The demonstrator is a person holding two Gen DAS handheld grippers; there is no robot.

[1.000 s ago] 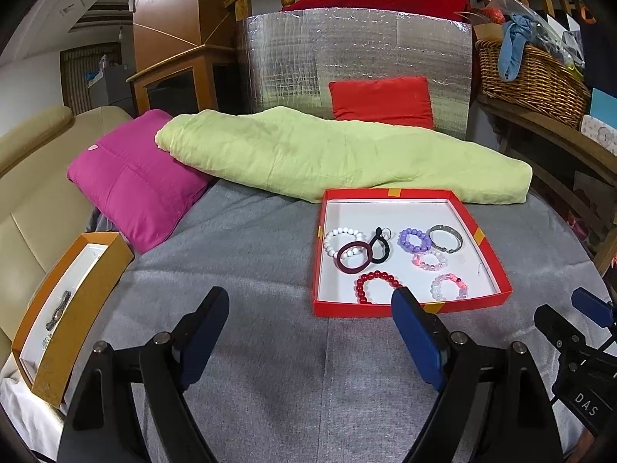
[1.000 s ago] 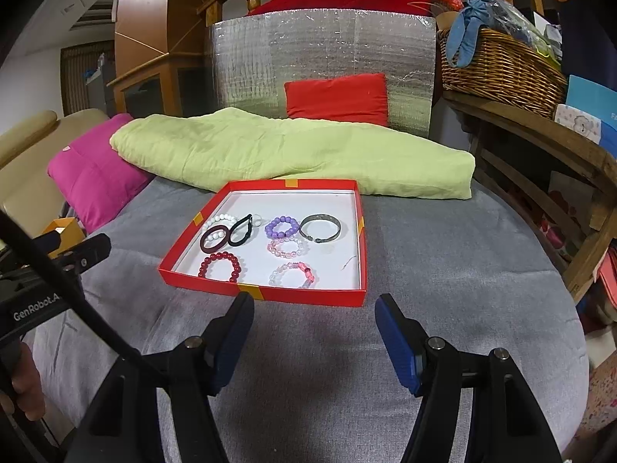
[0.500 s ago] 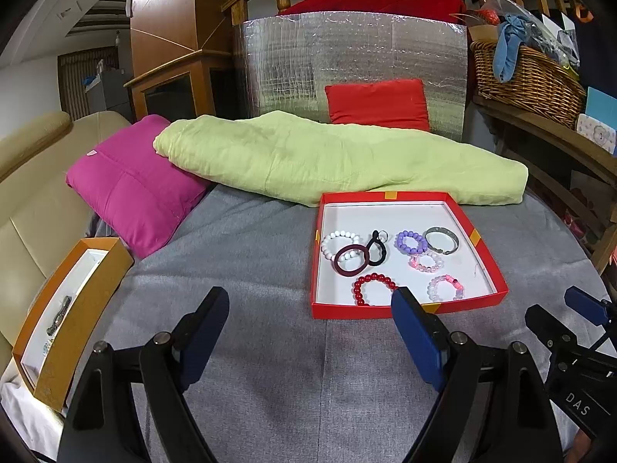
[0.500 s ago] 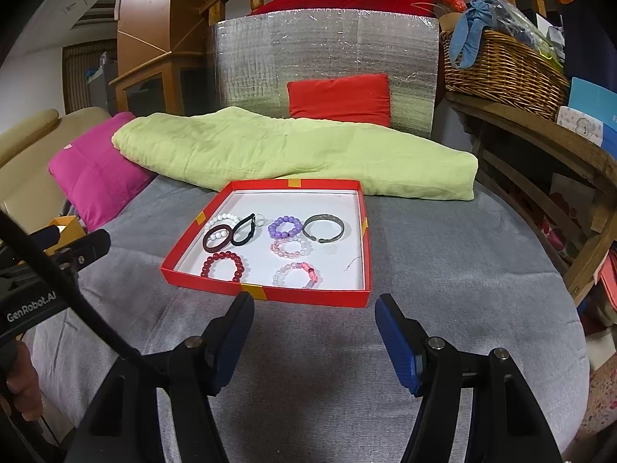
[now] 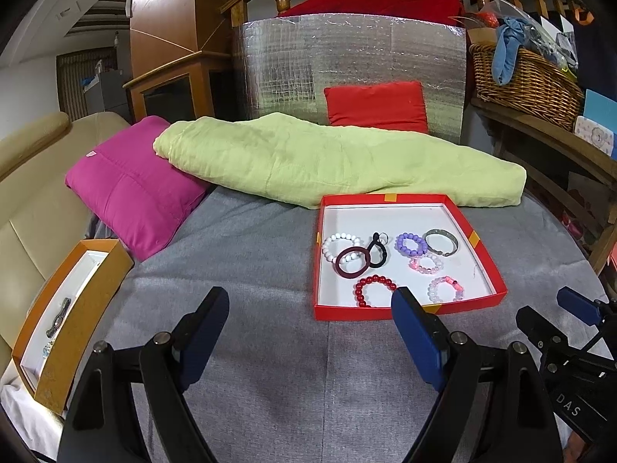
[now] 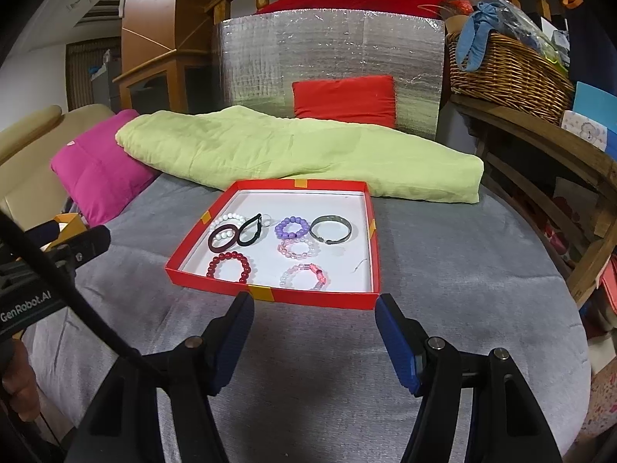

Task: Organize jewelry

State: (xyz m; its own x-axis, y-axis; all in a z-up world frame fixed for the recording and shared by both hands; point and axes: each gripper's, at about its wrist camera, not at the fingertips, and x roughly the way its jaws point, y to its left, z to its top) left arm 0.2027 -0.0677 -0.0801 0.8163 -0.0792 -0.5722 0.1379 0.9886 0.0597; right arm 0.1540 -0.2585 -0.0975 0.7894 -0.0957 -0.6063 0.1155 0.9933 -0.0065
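A red tray (image 5: 486,249) (image 6: 373,254) with a white floor lies on the grey bed. It holds several bracelets: a red bead one (image 5: 375,290) (image 6: 229,267), a purple bead one (image 5: 411,244) (image 6: 292,227), a grey metal bangle (image 5: 440,242) (image 6: 331,229), a dark maroon band (image 5: 352,262) and a black loop (image 6: 250,229). An orange box (image 5: 73,324) with a dark piece (image 5: 58,316) inside sits at the left. My left gripper (image 5: 310,332) and right gripper (image 6: 314,332) are open and empty, just in front of the tray.
A lime green quilt (image 5: 331,162), a magenta cushion (image 5: 131,185) and a red cushion (image 5: 376,106) lie behind the tray. A silver foil board (image 5: 347,61) stands at the back. A wicker basket (image 5: 524,77) sits on a wooden shelf at the right.
Both views have shifted slightly; the tray sits a little lower and nearer in each. The jaws stay open and nothing in the tray has moved.
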